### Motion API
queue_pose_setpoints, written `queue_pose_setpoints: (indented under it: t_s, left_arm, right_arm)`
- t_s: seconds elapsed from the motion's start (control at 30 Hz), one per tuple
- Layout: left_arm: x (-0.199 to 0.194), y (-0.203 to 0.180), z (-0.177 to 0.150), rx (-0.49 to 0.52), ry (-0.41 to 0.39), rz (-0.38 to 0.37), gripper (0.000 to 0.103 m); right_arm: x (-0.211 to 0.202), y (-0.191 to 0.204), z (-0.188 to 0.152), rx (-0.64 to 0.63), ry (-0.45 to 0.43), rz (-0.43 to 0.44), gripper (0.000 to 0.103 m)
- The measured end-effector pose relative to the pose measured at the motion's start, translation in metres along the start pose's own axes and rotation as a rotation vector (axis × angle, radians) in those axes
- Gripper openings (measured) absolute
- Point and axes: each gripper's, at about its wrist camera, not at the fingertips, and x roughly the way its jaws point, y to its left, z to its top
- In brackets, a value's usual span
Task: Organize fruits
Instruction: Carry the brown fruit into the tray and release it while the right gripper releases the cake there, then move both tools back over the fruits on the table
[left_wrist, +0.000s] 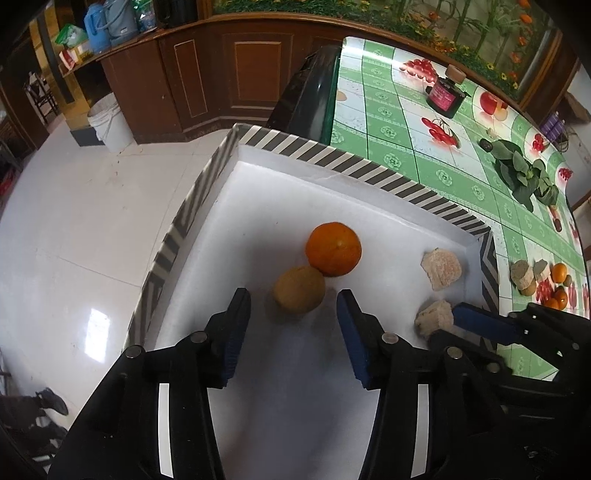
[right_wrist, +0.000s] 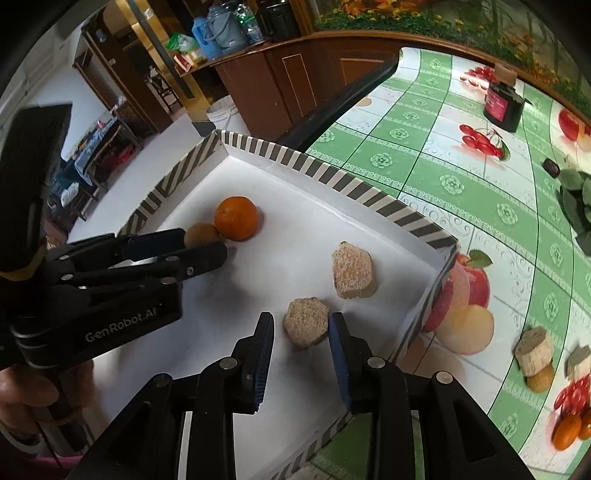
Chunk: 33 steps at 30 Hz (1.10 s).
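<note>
Black grippers over a striped box (left_wrist: 332, 157), "GenRobot.AI" on the left.
Left gripper (left_wrist: 293, 301) wide around kiwi (left_wrist: 299, 290); right gripper (right_wrist: 301, 325) wide around biscuit (right_wrist: 306, 326).

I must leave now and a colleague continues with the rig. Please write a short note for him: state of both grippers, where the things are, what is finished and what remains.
Left gripper: jaws open around the brown fruit, not closed on it.
Right gripper: jaws open, one on each side of the nearer biscuit; whether they touch it, I cannot tell.
In the striped box: orange touching the brown fruit, and a second biscuit.
Still on the tablecloth: small oranges and more biscuit pieces.
Done: four items are in the box. Left: probably the items outside.
</note>
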Motion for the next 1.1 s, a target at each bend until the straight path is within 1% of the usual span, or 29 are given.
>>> queue_pose_setpoints:
  t_s: [0.17,0.33,0.5,0.63,0.87,0.97,1.1]
  left_arm:
    - [-0.017,-0.005,-0.005,0.017,-0.023,0.005,0.049]
    - [-0.036,-0.019,-0.009,0.037,-0.051,-0.009,0.049]
    - [-0.049,-0.045,-0.016,0.068,-0.064,-0.042,0.049]
    - [-0.054,-0.072,-0.022,0.094,-0.064,-0.076,0.049]
    - [-0.048,-0.125,-0.033,0.157,-0.029,-0.113,0.049]
    - [-0.043,-0.145,-0.034,0.176,-0.018,-0.124,0.049]
    - [-0.035,-0.170,-0.034,0.199,-0.006,-0.134,0.049]
  right_arm:
    - [-0.027,0.000,-0.009,0.007,-0.051,0.000,0.030]
    - [-0.049,-0.009,-0.024,0.024,-0.076,-0.014,0.030]
    - [-0.071,-0.035,-0.048,0.080,-0.092,-0.045,0.030]
    - [-0.089,-0.060,-0.072,0.136,-0.094,-0.087,0.030]
    - [-0.117,-0.118,-0.116,0.261,-0.085,-0.153,0.030]
    - [-0.125,-0.138,-0.129,0.296,-0.083,-0.160,0.030]
    - [-0.134,-0.156,-0.142,0.311,-0.078,-0.167,0.030]
